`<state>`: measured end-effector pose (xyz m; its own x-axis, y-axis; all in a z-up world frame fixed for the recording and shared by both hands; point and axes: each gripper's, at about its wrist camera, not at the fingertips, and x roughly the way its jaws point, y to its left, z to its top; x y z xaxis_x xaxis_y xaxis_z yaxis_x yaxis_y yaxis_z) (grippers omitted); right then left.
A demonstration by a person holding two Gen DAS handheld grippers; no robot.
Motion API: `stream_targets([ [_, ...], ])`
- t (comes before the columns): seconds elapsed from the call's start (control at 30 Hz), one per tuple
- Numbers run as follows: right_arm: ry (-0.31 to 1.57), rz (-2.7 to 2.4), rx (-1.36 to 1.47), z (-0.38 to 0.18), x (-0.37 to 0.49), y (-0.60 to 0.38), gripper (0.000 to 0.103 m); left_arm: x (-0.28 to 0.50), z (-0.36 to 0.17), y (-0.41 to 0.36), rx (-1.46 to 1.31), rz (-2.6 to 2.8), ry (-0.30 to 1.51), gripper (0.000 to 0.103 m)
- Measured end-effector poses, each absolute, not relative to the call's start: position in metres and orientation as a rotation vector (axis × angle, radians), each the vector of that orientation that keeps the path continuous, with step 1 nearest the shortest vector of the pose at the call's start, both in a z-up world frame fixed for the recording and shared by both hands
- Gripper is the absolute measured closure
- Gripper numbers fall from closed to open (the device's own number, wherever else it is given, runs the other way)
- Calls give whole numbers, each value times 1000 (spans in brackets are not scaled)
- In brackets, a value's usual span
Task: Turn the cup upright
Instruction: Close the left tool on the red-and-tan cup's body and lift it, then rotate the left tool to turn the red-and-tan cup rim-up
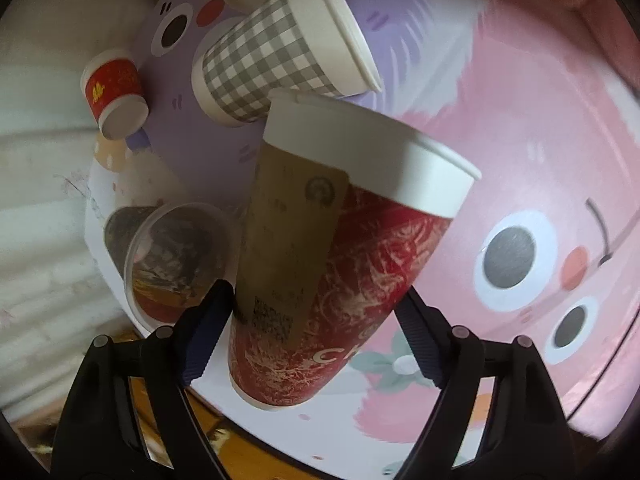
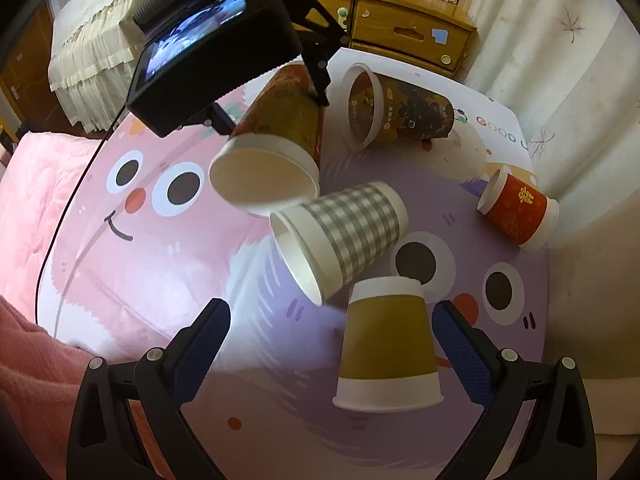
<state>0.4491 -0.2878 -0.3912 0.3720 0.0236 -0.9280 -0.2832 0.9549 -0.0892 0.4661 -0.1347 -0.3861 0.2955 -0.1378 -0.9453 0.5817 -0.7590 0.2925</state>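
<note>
Cartoon faces in pink and purple cover the round worktop [image 2: 132,280], with a wooden dresser [image 2: 408,36] and pale curtains behind it. The left claw [image 1: 316,320] grips the tall red paper cup with a white rim and tan sleeve [image 1: 340,248] near its base, holding it tilted above the surface. The right claw [image 2: 332,328] stands wide open, an upside-down mustard-and-white paper cup [image 2: 386,344] between its fingers without touching them. Lying on their sides beyond are a grey checked paper cup [image 2: 344,236], a small red paper cup [image 2: 518,208] and a dark patterned paper cup [image 2: 400,110]. The tall cup's base is hidden behind the other device in the right wrist view.
</note>
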Motion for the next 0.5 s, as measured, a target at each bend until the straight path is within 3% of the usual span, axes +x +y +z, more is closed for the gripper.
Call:
stream_targets([
  [0.3, 1150, 189, -189, -373, 426, -282, 0, 463, -366, -158, 1806, -1413, 577, 24],
  [0.5, 1116, 188, -140, -353, 403, -271, 0, 444, -340, -145, 1800, -1293, 590, 24],
])
